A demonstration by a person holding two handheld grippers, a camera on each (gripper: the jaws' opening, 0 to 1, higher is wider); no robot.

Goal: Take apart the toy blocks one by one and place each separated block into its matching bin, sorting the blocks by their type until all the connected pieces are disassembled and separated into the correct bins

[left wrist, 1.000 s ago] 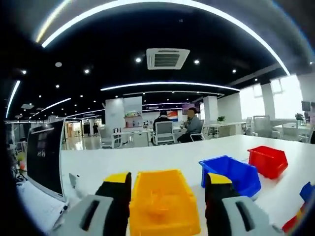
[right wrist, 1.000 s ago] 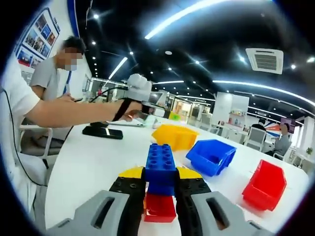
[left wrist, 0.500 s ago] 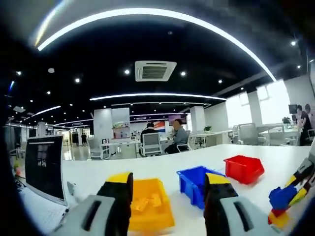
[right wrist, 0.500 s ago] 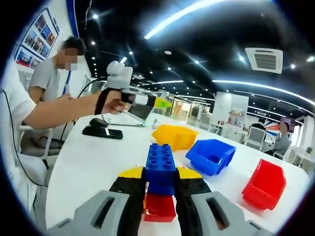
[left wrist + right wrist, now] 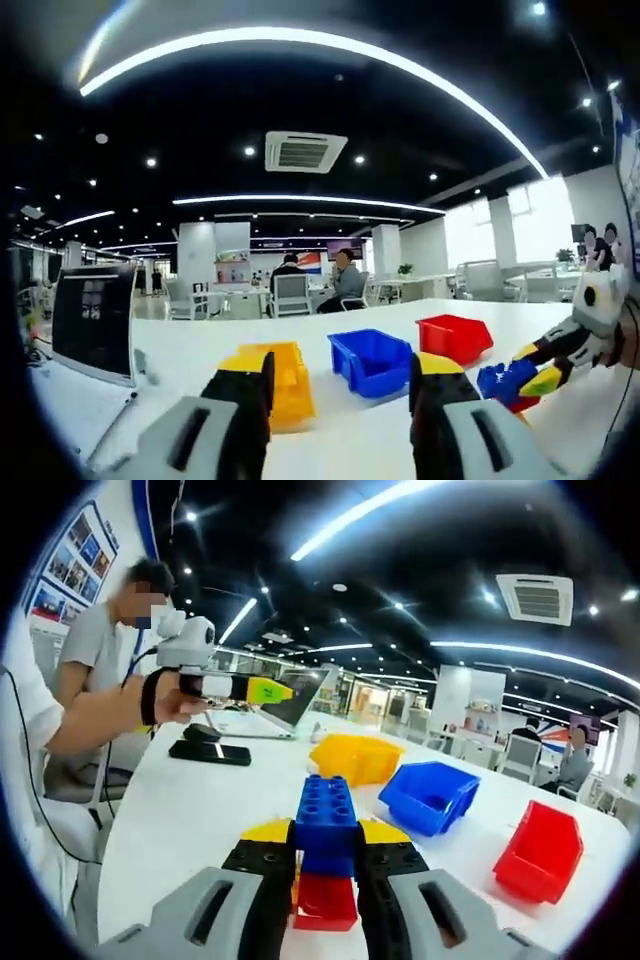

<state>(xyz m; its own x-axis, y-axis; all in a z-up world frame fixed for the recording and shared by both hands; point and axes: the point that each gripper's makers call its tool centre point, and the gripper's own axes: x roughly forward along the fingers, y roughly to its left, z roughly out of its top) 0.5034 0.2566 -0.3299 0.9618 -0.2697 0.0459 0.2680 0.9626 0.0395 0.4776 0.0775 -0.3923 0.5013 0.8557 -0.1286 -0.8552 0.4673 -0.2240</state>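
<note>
Right gripper view shows the stacked plastic toy blocks (image 5: pixel 326 855), blue studded brick over red, clamped between the right gripper (image 5: pixel 326 880) above the white worktop (image 5: pixel 180 810). Beyond sit the yellow plastic bin (image 5: pixel 355 757), blue plastic bin (image 5: pixel 430 796) and red plastic bin (image 5: pixel 540 852). The left gripper (image 5: pixel 340 420) hangs spread and empty, well apart from the stack. Pulling off-axis could spring a brick loose onto the worktop.

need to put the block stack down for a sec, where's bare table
Bare tabletop lies between the phone and the right gripper, short of the yellow bin. Crowded: the row of yellow, blue bin and red bin, and by the laptop.
</note>
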